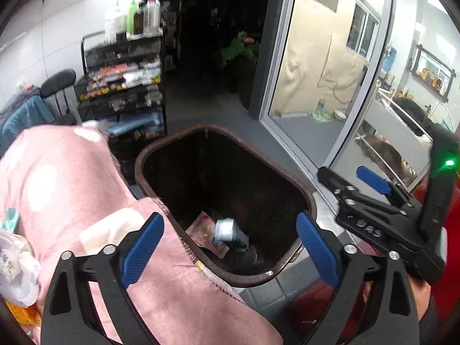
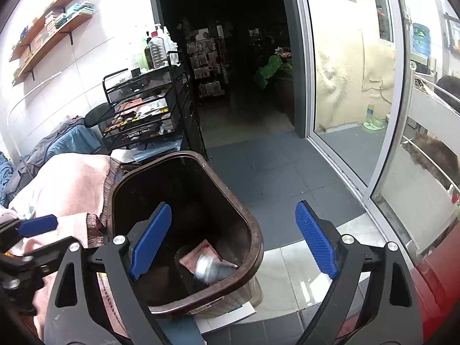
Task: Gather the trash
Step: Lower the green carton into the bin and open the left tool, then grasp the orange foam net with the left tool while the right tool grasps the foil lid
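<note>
A dark brown trash bin stands on the floor beside a pink cloth-covered surface; it also shows in the right wrist view. Inside lie a pink wrapper, a small carton and a blurred silver can, seen too in the right wrist view. My left gripper is open and empty above the bin's near rim. My right gripper is open and empty above the bin's right edge; it also appears at the right of the left wrist view.
The pink spotted cloth covers the surface left of the bin, with crumpled white paper on it. A black wire rack with bottles stands behind. A sliding glass door is at right, a red object at bottom right.
</note>
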